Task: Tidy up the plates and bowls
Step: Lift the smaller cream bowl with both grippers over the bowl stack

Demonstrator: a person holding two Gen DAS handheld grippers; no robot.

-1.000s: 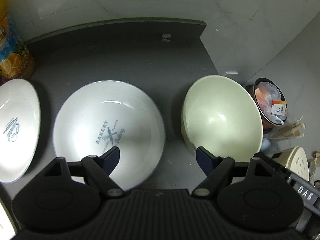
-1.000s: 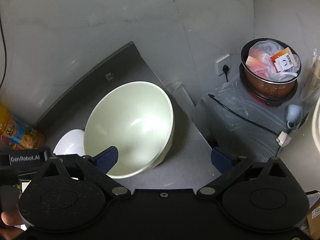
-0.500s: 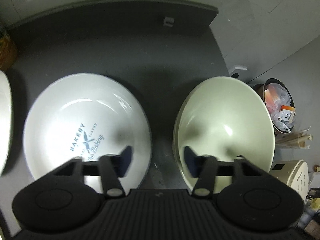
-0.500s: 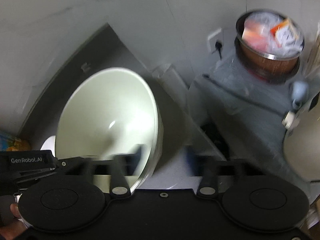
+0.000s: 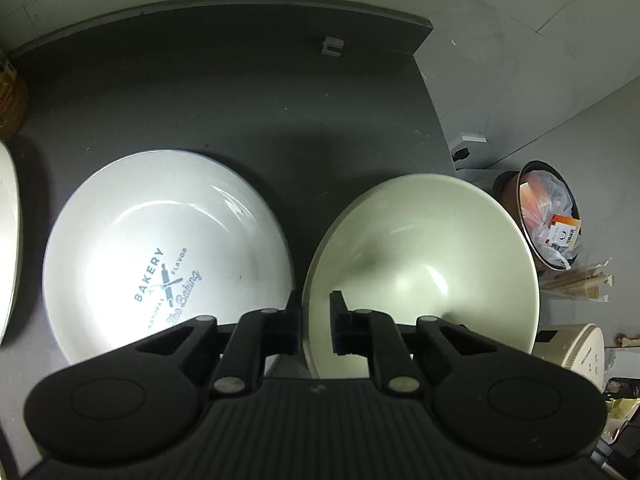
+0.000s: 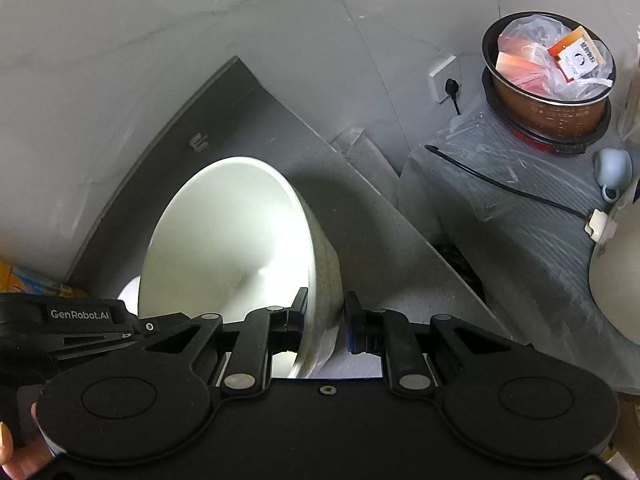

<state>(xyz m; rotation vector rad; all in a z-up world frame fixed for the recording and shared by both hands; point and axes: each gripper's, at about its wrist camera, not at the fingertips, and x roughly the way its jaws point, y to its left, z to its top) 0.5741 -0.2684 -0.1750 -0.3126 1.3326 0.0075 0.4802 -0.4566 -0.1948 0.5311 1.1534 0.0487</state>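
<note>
Now — bowl [image 5: 424, 256] rim between both grippers' fingers [image 6: 298, 322].

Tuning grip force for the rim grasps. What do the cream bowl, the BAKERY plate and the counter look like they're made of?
Cream bowl: likely glazed ceramic; glossy highlights inside, thick wall where both hand-held grippers clamp its rim.
BAKERY plate: glazed ceramic or enamel, can't tell which; shiny white, printed blue logo, thin dark rim.
Counter: matte dark grey, faintly speckled; stone or laminate, unclear.
</note>
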